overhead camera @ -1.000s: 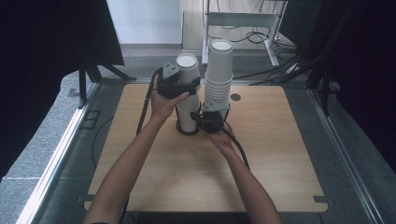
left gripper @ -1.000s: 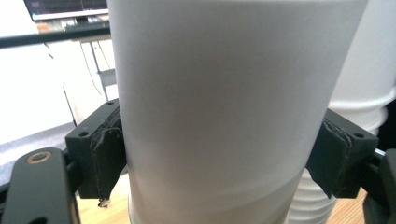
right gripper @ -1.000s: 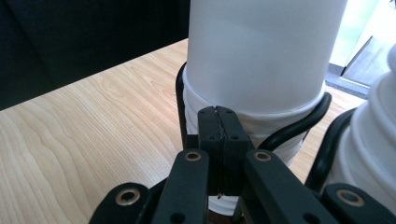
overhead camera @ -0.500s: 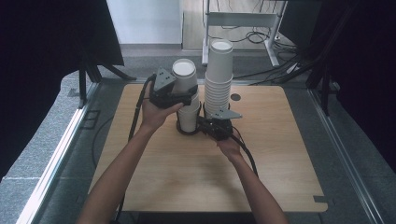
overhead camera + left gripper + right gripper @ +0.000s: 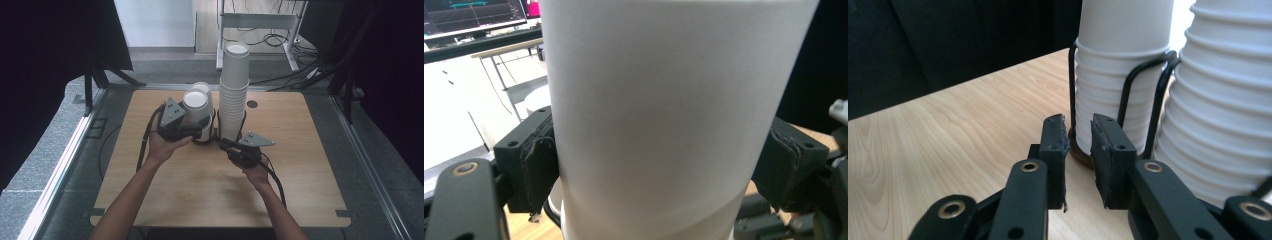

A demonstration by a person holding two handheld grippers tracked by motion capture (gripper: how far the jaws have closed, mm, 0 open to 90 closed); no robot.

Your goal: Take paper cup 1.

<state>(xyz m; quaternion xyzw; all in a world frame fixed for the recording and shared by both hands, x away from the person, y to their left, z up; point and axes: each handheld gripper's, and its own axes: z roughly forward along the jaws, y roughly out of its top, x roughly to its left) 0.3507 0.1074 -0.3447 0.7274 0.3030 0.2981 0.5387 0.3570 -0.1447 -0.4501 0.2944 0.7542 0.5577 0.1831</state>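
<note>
Gripping white cup, left claw clamped; right claw narrowly parted, empty, just opening (wire rack holds stacks).

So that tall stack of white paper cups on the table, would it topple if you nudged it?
Probably. The tall stack of white paper cups rises high above a narrow base, so a push near its top would likely tip it. The black wire holder rings only its lower part. Paper cups look light, so it should shift easily.
</note>
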